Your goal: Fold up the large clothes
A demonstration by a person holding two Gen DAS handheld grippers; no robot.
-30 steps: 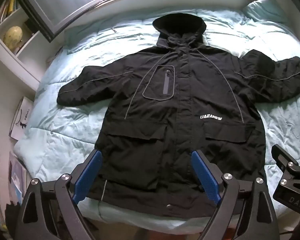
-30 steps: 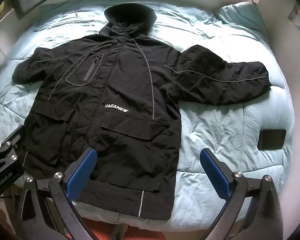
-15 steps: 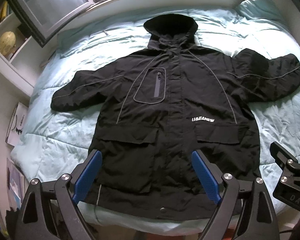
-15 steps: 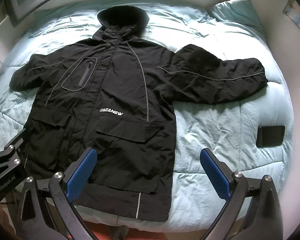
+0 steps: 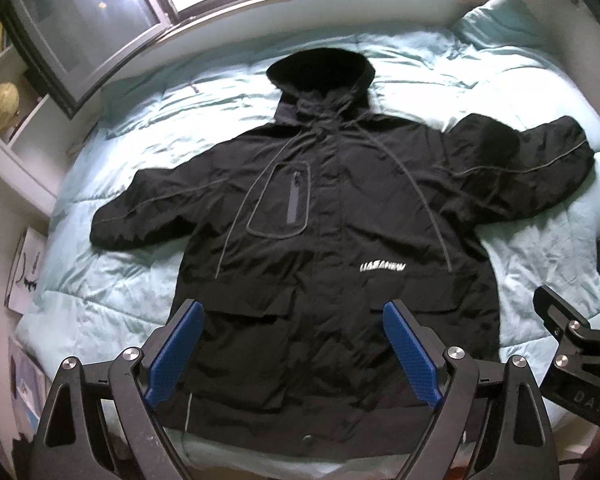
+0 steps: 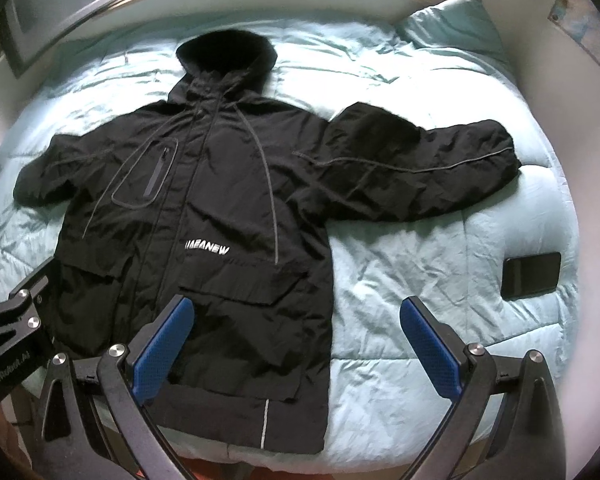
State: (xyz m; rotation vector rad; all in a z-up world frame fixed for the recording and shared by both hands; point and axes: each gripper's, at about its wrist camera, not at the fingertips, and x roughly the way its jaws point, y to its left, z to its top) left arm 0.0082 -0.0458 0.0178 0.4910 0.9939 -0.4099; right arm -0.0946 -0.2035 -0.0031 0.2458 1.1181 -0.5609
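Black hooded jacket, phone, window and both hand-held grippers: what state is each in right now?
Black hooded jacket: unfolded, front up, closed, sleeves spread on the quilt.
Phone: screen dark, flat on the quilt, apart from the jacket.
Window: appears shut.
Left hand-held gripper: open, empty.
Right hand-held gripper: open, empty.

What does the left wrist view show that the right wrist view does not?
Only the left wrist view shows the shelf with a globe and wall drawings. Only the right wrist view shows the whole black phone and a wall map. Both share the black hooded jacket spread flat on the light blue duvet, the window, and both grippers open: left gripper, right gripper.
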